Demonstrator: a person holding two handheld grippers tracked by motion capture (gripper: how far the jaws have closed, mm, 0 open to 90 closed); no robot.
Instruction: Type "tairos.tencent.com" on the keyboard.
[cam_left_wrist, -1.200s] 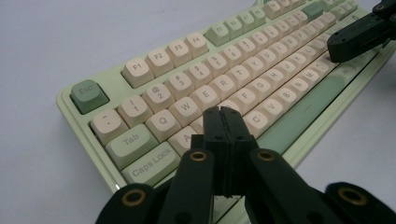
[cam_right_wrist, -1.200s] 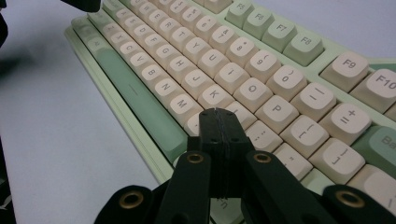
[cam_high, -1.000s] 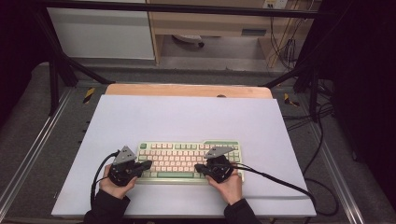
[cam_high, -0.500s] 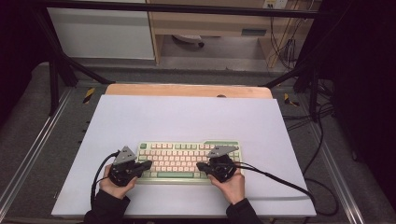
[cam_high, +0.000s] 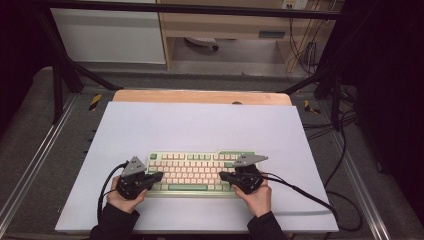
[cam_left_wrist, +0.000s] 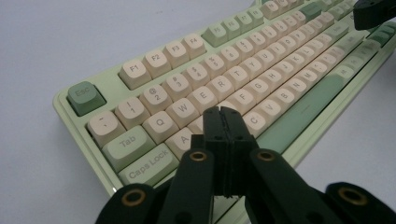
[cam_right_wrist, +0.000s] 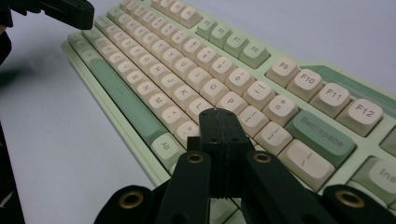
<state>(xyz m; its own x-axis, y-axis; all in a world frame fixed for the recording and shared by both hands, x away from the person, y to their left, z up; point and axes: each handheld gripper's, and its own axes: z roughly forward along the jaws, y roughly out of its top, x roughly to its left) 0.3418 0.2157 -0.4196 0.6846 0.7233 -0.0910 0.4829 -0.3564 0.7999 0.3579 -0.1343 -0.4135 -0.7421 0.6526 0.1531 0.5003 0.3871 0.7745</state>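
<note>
Green-and-cream mechanical keyboard (cam_high: 197, 172) lying near the front edge of the white table top (cam_high: 200, 125); left gripper (cam_high: 155, 177) and right gripper (cam_high: 223, 176), jaws closed and empty, poised over its opposite ends

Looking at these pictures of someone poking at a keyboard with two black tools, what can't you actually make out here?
- Left gripper view: the shut left gripper covers the keys around S and D on the keyboard; whether it presses one is unclear.
- Right gripper view: the shut right gripper hides keys right of L; the picture's edge cuts off the keyboard's right end.
- High view: key legends are too small to read.
</note>
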